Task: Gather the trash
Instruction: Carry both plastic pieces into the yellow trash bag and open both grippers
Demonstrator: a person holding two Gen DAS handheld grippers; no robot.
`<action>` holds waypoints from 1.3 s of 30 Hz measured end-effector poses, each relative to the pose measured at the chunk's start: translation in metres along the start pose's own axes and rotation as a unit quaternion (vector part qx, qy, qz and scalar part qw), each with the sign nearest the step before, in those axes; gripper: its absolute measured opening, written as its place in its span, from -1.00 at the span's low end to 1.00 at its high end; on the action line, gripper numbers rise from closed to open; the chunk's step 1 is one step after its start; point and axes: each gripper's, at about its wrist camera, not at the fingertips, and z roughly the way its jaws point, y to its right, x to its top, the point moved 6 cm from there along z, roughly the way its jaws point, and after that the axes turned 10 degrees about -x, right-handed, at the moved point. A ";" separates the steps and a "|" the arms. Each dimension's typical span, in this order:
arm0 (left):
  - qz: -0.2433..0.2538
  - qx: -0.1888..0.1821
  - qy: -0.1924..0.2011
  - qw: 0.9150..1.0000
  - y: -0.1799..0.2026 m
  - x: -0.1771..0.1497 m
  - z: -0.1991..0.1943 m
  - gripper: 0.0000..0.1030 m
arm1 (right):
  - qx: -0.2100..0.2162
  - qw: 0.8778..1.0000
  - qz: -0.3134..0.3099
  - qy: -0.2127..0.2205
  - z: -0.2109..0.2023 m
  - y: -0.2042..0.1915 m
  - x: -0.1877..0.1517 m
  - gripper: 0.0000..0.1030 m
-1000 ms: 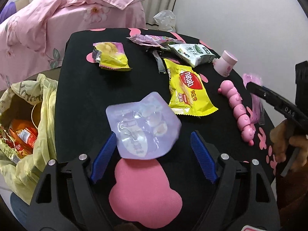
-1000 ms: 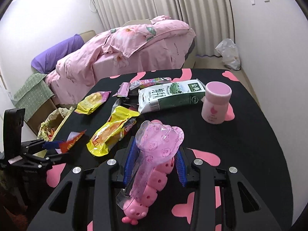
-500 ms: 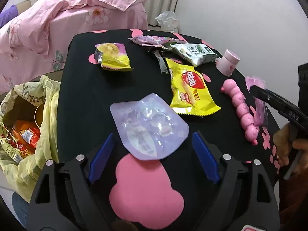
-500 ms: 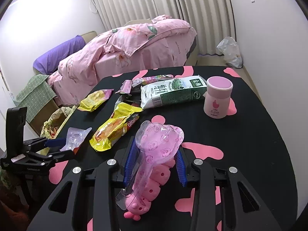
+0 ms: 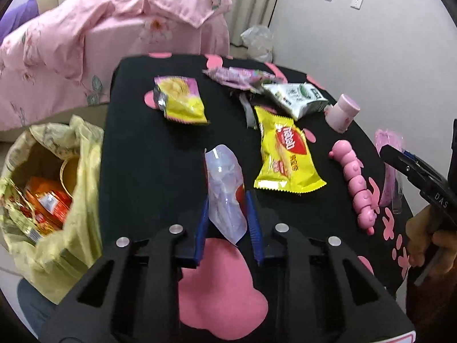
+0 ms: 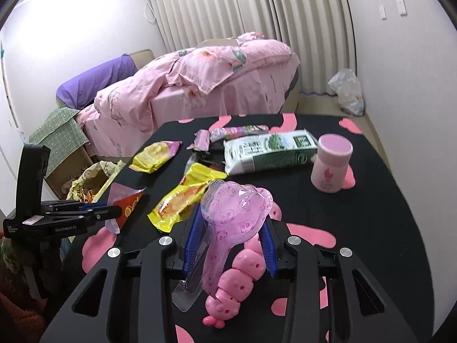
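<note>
Between the left claw's [image 5: 227, 211] pads, the clear wrapper [image 5: 225, 191] stands on edge.

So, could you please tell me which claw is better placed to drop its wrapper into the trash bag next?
Left. The left claw grips the clear wrapper at the table edge beside the yellow trash bag; the right claw, holding pink packaging, sits farther away.

Bare black tablecloth [image 5: 148, 154] lies between the yellow wrapper [image 5: 285, 157] and, apparently, the open trash bag [image 5: 57, 183].
</note>
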 end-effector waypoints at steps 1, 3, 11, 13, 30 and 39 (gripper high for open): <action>-0.001 -0.003 0.003 1.000 0.001 0.000 -0.003 -0.57 | 0.000 1.000 -0.001 0.002 -0.002 -0.001 0.001 -0.30; -0.004 -0.006 0.009 1.000 0.001 0.001 -0.007 -0.58 | 0.001 1.000 -0.004 0.008 -0.007 -0.005 0.004 -0.30; 0.002 -0.010 0.051 0.999 0.003 0.009 -0.040 -0.58 | -0.001 0.999 -0.031 0.035 -0.033 -0.029 0.020 -0.30; 0.004 -0.009 0.063 0.998 0.001 0.010 -0.051 -0.58 | 0.000 0.998 -0.041 0.041 -0.039 -0.039 0.026 -0.29; -0.086 0.078 0.159 0.980 -0.131 0.005 -0.154 -0.58 | 0.076 0.983 -0.160 0.049 -0.041 -0.171 0.056 -0.30; -0.144 0.082 0.141 0.976 -0.207 -0.018 -0.158 -0.58 | 0.209 0.959 -0.189 0.028 0.005 -0.268 0.079 -0.30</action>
